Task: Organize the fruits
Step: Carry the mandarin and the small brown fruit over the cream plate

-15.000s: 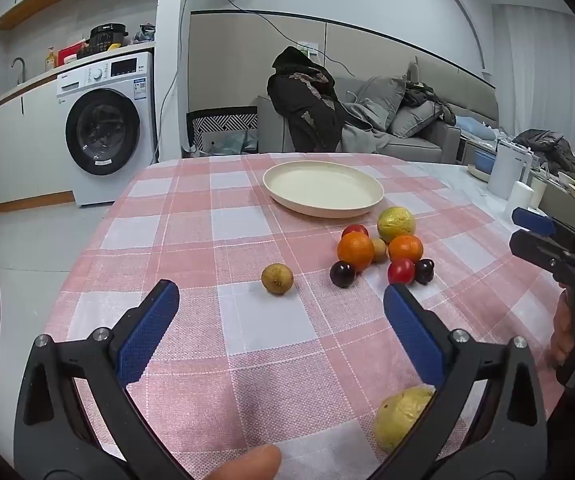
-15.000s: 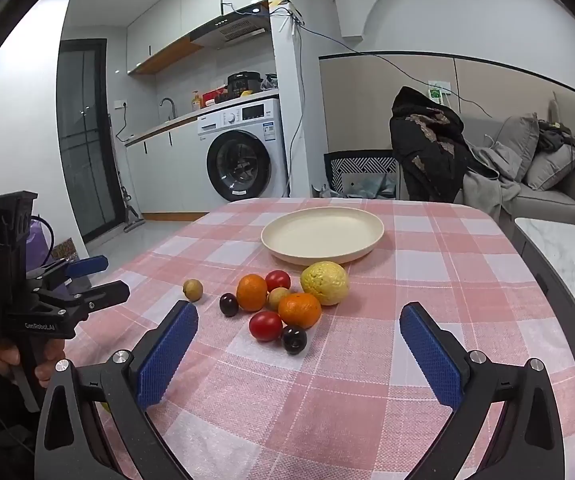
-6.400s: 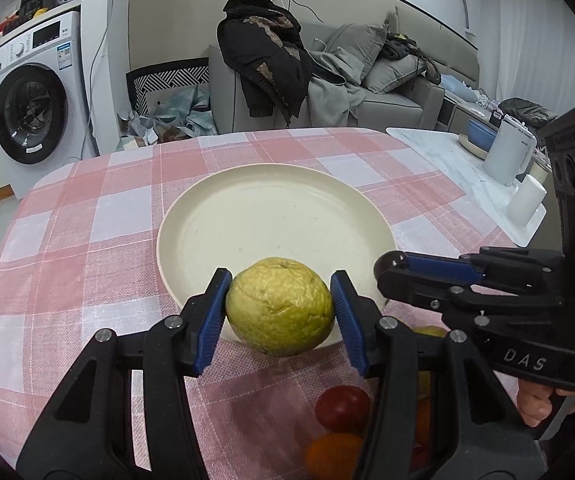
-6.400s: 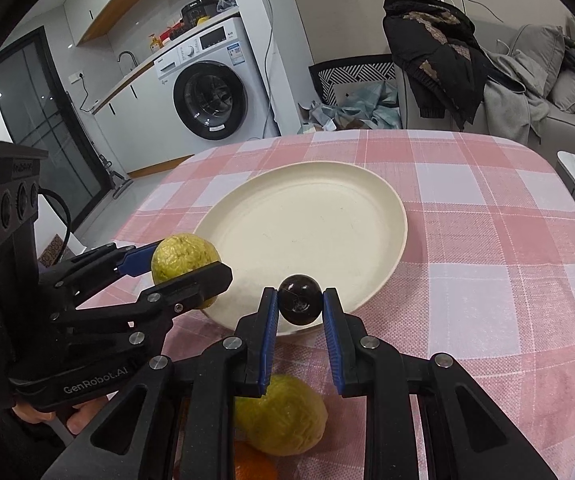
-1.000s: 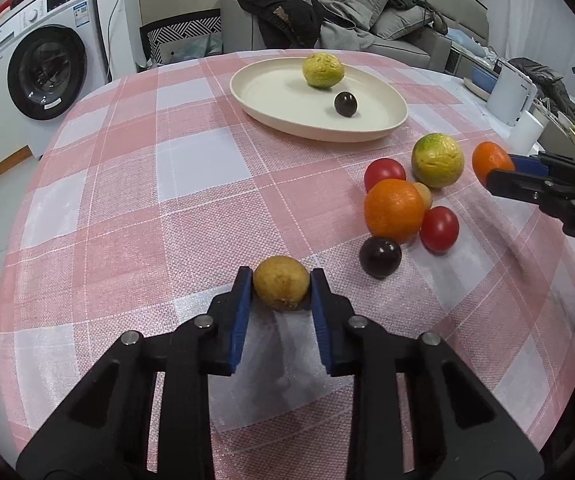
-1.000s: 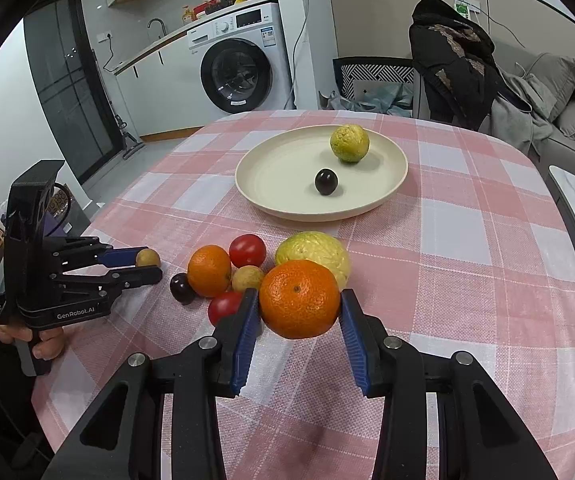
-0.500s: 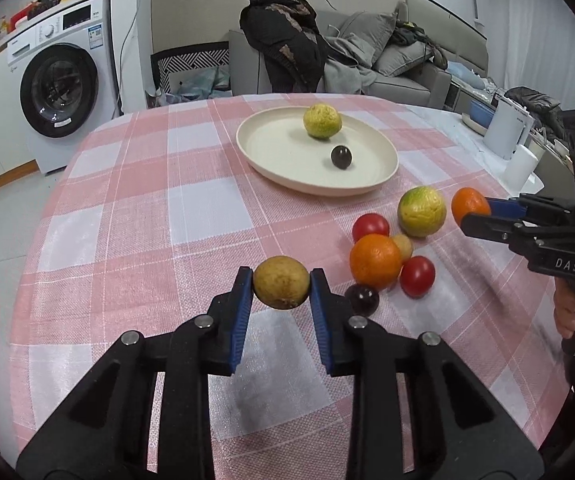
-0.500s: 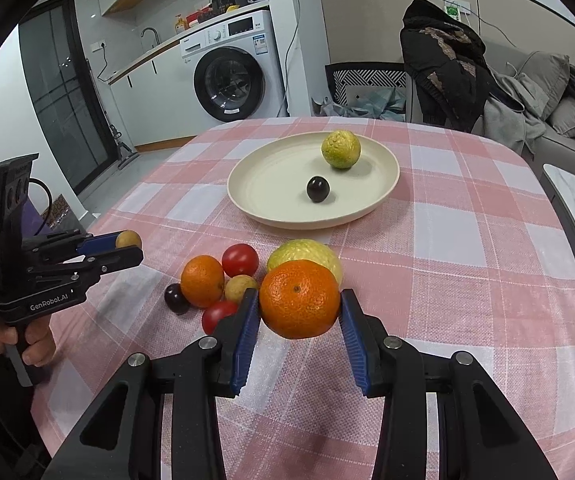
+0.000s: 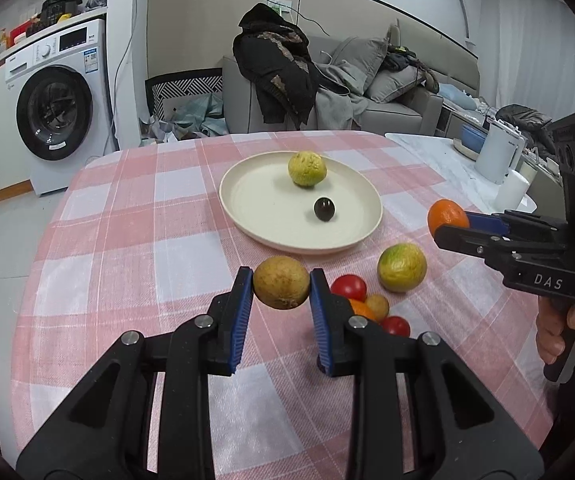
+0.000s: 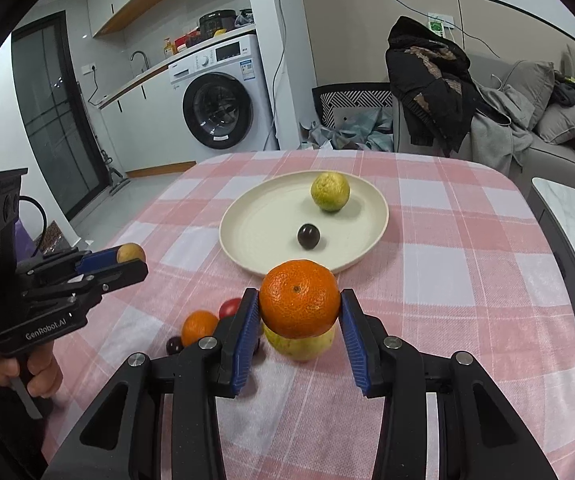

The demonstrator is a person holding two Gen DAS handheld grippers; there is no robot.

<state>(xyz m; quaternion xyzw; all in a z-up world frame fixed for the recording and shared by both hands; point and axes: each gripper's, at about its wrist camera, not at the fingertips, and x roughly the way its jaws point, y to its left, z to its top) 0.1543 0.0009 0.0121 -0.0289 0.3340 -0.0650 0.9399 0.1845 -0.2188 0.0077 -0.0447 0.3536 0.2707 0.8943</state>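
My left gripper (image 9: 281, 288) is shut on a small brown-yellow fruit (image 9: 281, 287), held above the table just in front of the cream plate (image 9: 247, 208). My right gripper (image 10: 297, 306) is shut on an orange mandarin (image 10: 298, 304), held above the loose fruit. The plate (image 10: 255, 240) holds a yellow-green citrus (image 10: 330, 191) and a dark plum (image 10: 308, 236). On the cloth lie a green-yellow citrus (image 9: 402, 267), a red tomato (image 9: 348, 287), another tomato (image 9: 395, 326), an orange (image 10: 198, 326) and a dark plum (image 10: 173, 345).
The table has a pink checked cloth (image 9: 127, 240). A white kettle (image 9: 501, 156) and a paper roll (image 9: 511, 194) stand on the side counter at right. A washing machine (image 10: 223, 114) and a sofa (image 9: 387, 92) with clothes stand beyond the table.
Both grippers have risen and moved forward toward the plate, each still holding its fruit. The plate now looks closer in both views.
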